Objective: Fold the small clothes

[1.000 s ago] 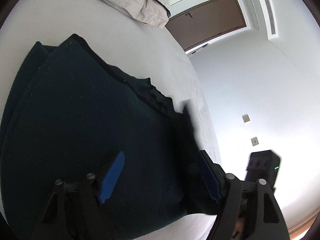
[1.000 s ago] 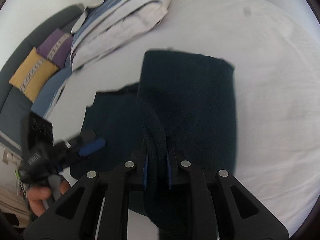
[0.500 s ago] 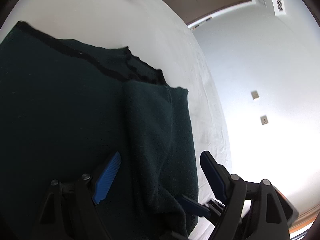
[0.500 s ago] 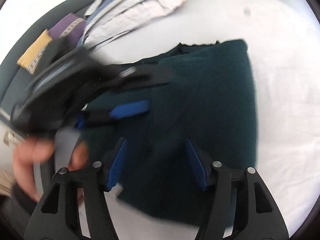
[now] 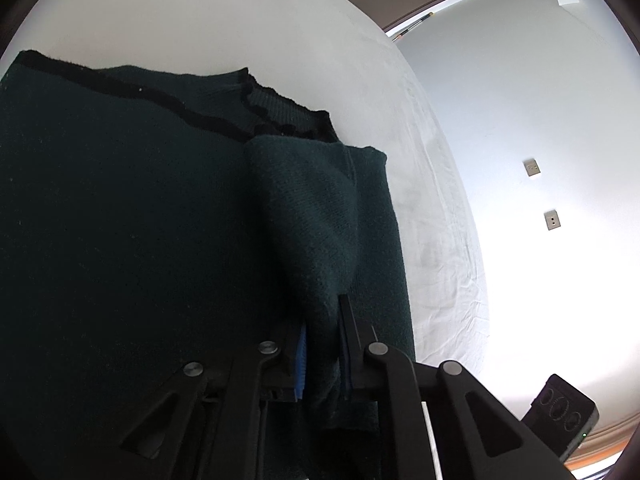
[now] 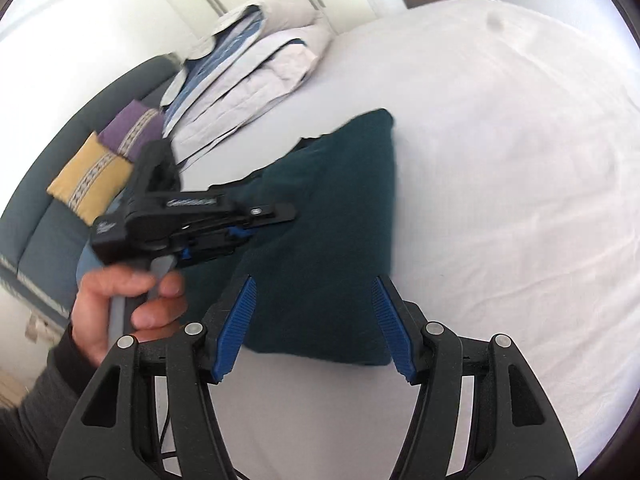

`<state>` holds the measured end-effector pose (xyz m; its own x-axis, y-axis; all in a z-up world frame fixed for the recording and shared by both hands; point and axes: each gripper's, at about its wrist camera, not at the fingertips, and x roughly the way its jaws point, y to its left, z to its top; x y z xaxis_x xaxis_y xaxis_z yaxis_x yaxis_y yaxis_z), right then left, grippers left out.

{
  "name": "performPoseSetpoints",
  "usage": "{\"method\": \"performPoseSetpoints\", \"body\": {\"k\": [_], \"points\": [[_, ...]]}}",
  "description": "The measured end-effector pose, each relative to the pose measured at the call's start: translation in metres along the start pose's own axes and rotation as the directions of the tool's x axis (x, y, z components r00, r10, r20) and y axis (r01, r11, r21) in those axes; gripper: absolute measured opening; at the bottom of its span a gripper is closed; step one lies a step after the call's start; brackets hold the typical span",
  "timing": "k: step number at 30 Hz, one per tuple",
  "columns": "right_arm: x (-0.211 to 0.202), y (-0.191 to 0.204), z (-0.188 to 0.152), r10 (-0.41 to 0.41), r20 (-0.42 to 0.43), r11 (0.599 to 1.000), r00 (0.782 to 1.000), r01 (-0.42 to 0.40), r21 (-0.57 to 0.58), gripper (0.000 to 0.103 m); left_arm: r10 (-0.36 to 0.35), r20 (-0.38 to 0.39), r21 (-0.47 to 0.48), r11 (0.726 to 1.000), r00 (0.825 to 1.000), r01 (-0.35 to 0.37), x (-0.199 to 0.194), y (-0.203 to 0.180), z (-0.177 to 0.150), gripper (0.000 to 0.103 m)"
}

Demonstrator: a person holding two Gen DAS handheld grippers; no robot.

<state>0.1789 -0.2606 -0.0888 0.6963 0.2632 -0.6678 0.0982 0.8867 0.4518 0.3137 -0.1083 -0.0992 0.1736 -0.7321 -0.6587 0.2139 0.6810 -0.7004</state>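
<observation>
White bed [image 6: 500, 160]: left tool [image 5: 322, 344] closing on sweater [image 5: 120, 220]

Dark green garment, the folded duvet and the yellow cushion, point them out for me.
dark green garment [image 6: 332, 240], right wrist view, middle of folded panel.
folded duvet [image 6: 256, 84], right wrist view, white top layer.
yellow cushion [image 6: 90, 176], right wrist view, centre.

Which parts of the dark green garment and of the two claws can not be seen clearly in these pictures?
- Dark green garment, left wrist view: its left and lower parts are cut off by the picture edge.
- Same garment, right wrist view: its left side is hidden behind the left claw and the hand.
- Left claw: its jaws are closing on a fold; the cloth hides the pad faces.
- Left claw, right wrist view: blurred.
- Right claw: open, holds nothing.
</observation>
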Motion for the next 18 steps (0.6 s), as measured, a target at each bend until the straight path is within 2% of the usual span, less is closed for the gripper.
{"method": "performPoseSetpoints", "body": {"k": [3, 7, 11, 18], "points": [[0.008, -0.002, -0.001, -0.085, 0.012, 0.996, 0.996, 0.086, -0.034, 0.059, -0.021, 0.012, -0.001, 1.0, 1.0, 0.021, -0.011, 0.001, 0.0, 0.013], [0.029, -0.009, 0.0, -0.102, -0.017, 0.995, 0.995, 0.102, -0.019, 0.059, -0.057, 0.031, -0.014, 0.998, 0.998, 0.058, -0.034, 0.009, 0.004, 0.013], [0.051, 0.008, -0.001, -0.041, -0.052, 0.998, 0.998, 0.039, -0.057, 0.059, -0.059, 0.067, -0.017, 0.998, 0.996, 0.06, -0.067, 0.023, 0.01, 0.013], [0.069, 0.076, -0.006, 0.008, -0.089, 0.983, 0.996, -0.024, -0.183, 0.059, -0.034, 0.124, -0.04, 0.998, 0.992, 0.039, -0.124, 0.057, 0.02, 0.013]]}}
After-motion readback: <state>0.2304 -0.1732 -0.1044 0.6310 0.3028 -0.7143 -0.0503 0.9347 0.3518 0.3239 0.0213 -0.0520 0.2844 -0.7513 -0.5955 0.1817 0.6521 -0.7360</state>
